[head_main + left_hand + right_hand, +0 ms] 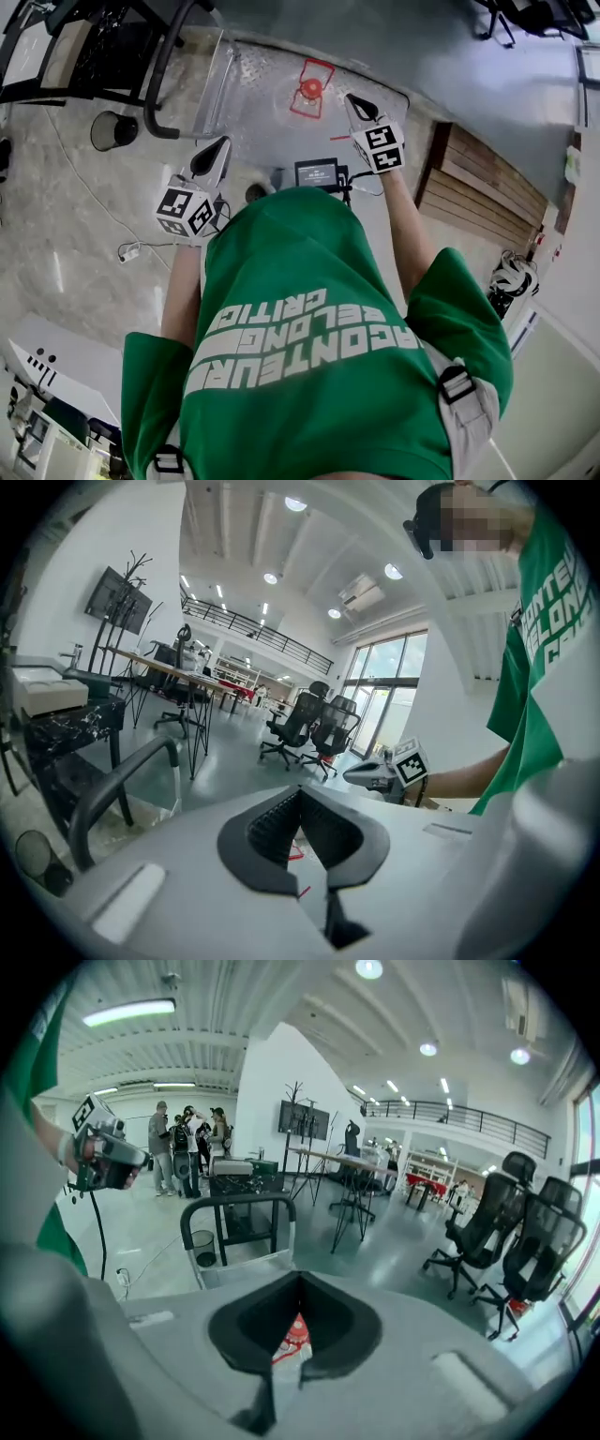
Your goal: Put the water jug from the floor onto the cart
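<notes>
- The jug stands upright on the cart, red cap up, near the deck's far edge and well apart from the black handle that arches over the deck's left end.
- The deck's near edge lies just ahead of both claws – the jug sits beyond it, between the two claw tips as the head view shows them.
- Left claw: pads together, nothing between them, held above the deck's near-left corner.
- Right claw: pads together too and gripping nothing. It hangs over the deck just right of the jug and apart from it; in the right gripper view the red cap shows below through the gap behind the pads.
- The deck is grey patterned metal. Around it runs a pale polished floor, grey-green farther out.
- The room is a tall white hall with ceiling lights and a railed balcony; bare floor stretches from the cart to a group of office chairs.
- A round black bin stands on the floor just left of the handle.
- A cable trails across the floor at the left.
- A wooden panel lies at the right, near the cart's right edge.
- A small screen sits between the claws, at the near edge.
- A long bench on thin legs stands behind the cart; people stand farther back.
</notes>
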{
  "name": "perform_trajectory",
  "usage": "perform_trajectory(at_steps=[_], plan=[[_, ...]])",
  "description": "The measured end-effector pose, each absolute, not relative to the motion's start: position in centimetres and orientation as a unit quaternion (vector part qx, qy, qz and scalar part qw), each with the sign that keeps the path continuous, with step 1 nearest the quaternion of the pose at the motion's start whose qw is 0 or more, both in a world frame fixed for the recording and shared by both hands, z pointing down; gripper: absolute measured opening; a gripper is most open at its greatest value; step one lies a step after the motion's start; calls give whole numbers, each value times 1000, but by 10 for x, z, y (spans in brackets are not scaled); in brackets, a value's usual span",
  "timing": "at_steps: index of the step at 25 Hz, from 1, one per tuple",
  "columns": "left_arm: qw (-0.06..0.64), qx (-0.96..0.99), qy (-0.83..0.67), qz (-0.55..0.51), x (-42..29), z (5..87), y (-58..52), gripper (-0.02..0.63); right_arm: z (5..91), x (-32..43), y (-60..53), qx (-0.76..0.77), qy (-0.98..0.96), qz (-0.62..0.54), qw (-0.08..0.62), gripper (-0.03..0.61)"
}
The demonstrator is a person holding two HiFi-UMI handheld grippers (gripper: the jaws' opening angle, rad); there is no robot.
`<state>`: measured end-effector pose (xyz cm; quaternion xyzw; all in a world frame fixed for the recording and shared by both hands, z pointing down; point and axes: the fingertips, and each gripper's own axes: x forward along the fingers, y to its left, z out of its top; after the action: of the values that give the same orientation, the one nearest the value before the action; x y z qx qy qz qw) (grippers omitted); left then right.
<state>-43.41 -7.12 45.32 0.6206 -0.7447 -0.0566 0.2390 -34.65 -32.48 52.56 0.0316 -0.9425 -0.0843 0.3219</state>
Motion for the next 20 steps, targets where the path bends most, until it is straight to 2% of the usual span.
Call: perform_trajectory(at_steps=[3, 8, 13, 20], plan=[[233, 634, -734, -69, -428, 453, -59, 15, 479, -333, -303, 57, -953, -107, 278, -9], [251, 649, -711, -101, -413, 473, -43, 15, 452, -306, -265, 70, -954, -123, 266, -9], [246, 695, -665, -119, -376, 457, -42, 15, 403, -256, -250, 83, -966, -105, 222, -9], [231, 703, -659, -132, -368, 453, -43, 15, 412, -243, -233, 63, -962, -122, 236, -8]])
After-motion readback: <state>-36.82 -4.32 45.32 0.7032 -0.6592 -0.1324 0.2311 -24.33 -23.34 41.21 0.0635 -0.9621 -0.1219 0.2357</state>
